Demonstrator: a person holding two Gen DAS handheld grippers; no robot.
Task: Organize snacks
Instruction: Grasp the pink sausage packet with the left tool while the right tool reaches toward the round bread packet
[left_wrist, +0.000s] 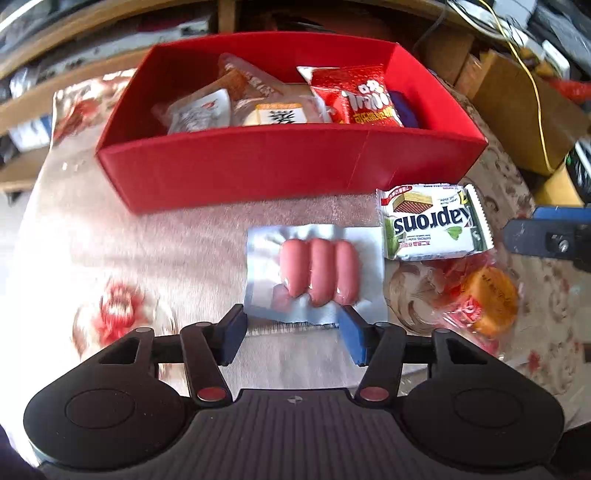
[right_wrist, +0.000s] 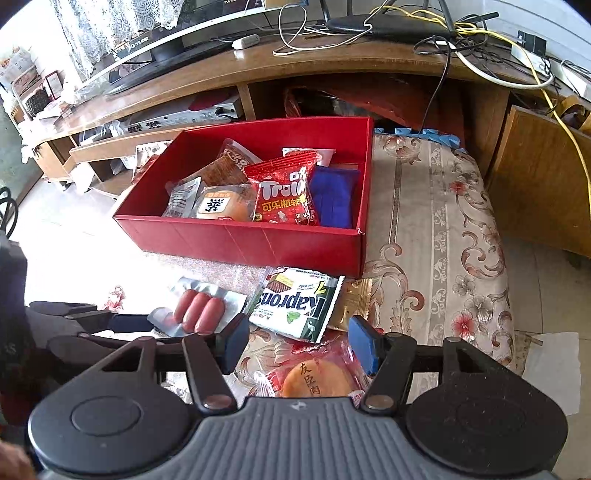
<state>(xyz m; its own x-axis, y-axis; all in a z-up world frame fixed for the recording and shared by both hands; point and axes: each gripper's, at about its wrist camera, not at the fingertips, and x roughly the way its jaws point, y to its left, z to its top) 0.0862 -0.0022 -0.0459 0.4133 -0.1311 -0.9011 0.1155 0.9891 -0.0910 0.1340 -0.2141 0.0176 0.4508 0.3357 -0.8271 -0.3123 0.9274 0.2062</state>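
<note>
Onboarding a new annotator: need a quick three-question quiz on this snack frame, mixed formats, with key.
1. True or false: the sausage pack already lies inside the red box.
2. Which packet lies right beside the sausage pack? A) Kaprons wafer packet B) Trolli packet C) blue packet
3. Fill in: the left gripper has its fingers either side of the sausage pack's near ____.

Key: 1 false; 2 A; 3 edge.
</note>
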